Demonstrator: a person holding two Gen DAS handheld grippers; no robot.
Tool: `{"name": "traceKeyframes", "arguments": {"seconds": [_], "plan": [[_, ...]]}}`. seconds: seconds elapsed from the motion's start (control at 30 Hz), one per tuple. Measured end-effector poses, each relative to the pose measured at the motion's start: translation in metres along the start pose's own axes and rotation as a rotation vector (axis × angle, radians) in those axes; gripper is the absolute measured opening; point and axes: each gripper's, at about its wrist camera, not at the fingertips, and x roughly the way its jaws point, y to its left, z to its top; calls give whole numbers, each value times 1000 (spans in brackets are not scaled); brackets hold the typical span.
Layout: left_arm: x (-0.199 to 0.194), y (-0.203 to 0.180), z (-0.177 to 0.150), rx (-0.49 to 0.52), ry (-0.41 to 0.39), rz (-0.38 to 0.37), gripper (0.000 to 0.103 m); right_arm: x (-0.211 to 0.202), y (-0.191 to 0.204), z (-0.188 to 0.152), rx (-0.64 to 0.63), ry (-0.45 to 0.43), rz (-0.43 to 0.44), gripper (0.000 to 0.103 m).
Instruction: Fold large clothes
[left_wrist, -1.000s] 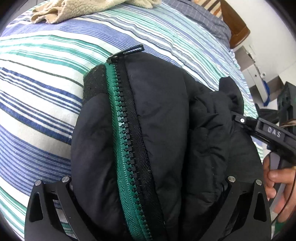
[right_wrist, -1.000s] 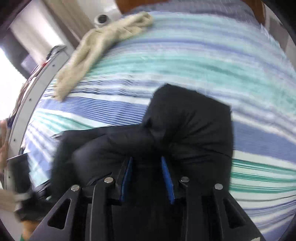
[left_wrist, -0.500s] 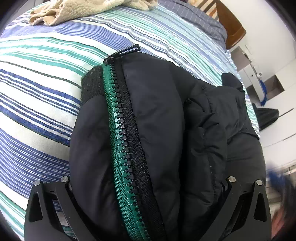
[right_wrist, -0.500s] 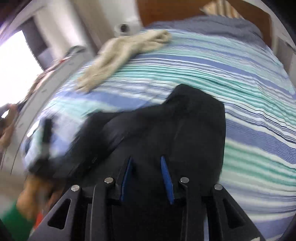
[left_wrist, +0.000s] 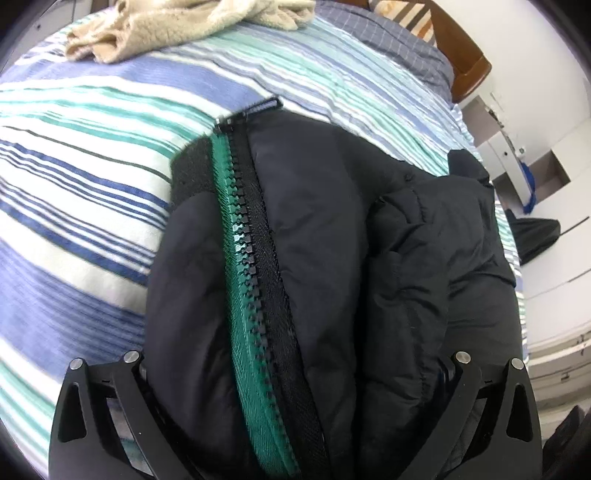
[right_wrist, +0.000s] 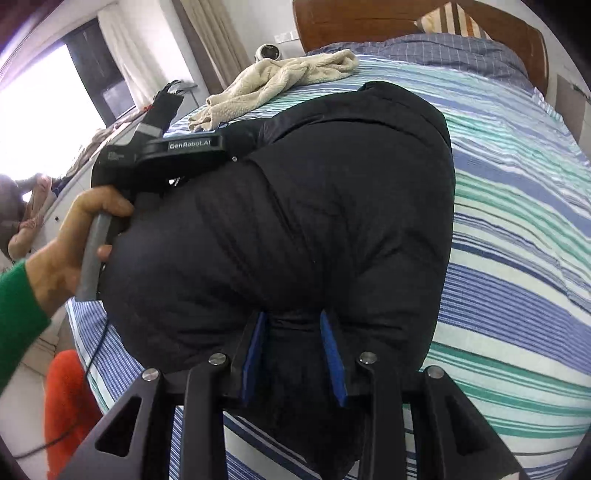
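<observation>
My black puffer jacket (left_wrist: 317, 258) lies bunched on the striped bed, its green-taped zipper (left_wrist: 251, 258) closed and facing up.

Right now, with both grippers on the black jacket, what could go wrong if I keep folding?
1. The right gripper pinches only a small bunch of the puffy jacket; it may slip out.
2. The left gripper straddles a thick roll, fingers wide apart, so the fold may spring open.
3. The green zipper could snag the fingers.
</observation>
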Motion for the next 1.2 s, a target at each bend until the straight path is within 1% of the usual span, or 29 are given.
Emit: {"name": "traceKeyframes", "arguments": {"seconds": [0.07, 0.1, 0.13, 0.17, 0.2, 0.23, 0.3, 0.33, 0.37, 0.43, 0.5, 0.53, 0.6, 0.67, 0.7, 0.77, 0.83, 0.87, 0.93, 1.03, 1.1, 1.17, 1.2], "plan": [[-26, -9, -6, 24, -36, 26, 101, -16, 5, -6, -17, -38, -37, 32], [-39, -12, -10, 43, -51, 23, 102, -24, 9, -9, -19, -53, -62, 33], [-52, -15, -15, 65, -63, 17, 102, -36, 14, -14, -19, -81, -88, 42], [-70, -18, -23, 100, -82, 22, 103, -48, 17, -18, -17, -110, -95, 50], [-81, -19, -29, 126, -97, 39, 103, -57, 20, -23, -13, -133, -92, 68], [-98, -23, -38, 172, -125, 80, 103, -69, 21, -29, -10, -154, -89, 82], [-120, -24, -52, 244, -156, 146, 103, -87, 23, -40, -14, -167, -110, 84], [-132, -21, -60, 252, -175, 167, 103, -95, 22, -45, -17, -171, -123, 84], [-142, -14, -68, 246, -202, 174, 103, -101, 20, -50, -20, -173, -135, 84], [-148, -2, -77, 210, -195, 219, 103, -109, 14, -60, -4, -163, -154, 84], [-150, 16, -82, 164, -179, 185, 102, -115, 3, -68, 42, -138, -151, 84], [-151, 26, -84, 130, -174, 154, 102, -119, -3, -72, 74, -126, -146, 84], [-150, 44, -85, 64, -151, 62, 102, -125, -14, -80, 117, -119, -126, 84], [-148, 59, -84, 2, -134, -26, 102, -131, -21, -89, 124, -124, -128, 84], [-148, 58, -85, -16, -133, -50, 102, -132, -22, -93, 121, -122, -131, 84], [-143, 60, -84, -43, -115, -155, 102, -133, -27, -101, 125, -120, -114, 84], [-138, 60, -78, -50, -88, -238, 102, -134, -32, -107, 156, -122, -70, 84], [-130, 61, -74, -58, -68, -267, 102, -133, -34, -108, 175, -119, -46, 84], [-116, 61, -68, -70, -31, -292, 102, -131, -36, -106, 202, -120, -12, 84], [-89, 71, -66, -126, 8, -274, 102, -131, -32, -98, 203, -138, 14, 84], [-77, 78, -66, -173, 19, -346, 102, -132, -29, -90, 198, -151, 29, 84], [-73, 80, -65, -195, 8, -409, 102, -133, -27, -76, 183, -168, 43, 84], [-72, 80, -64, -202, 0, -440, 102, -133, -25, -64, 167, -183, 35, 84]]}}
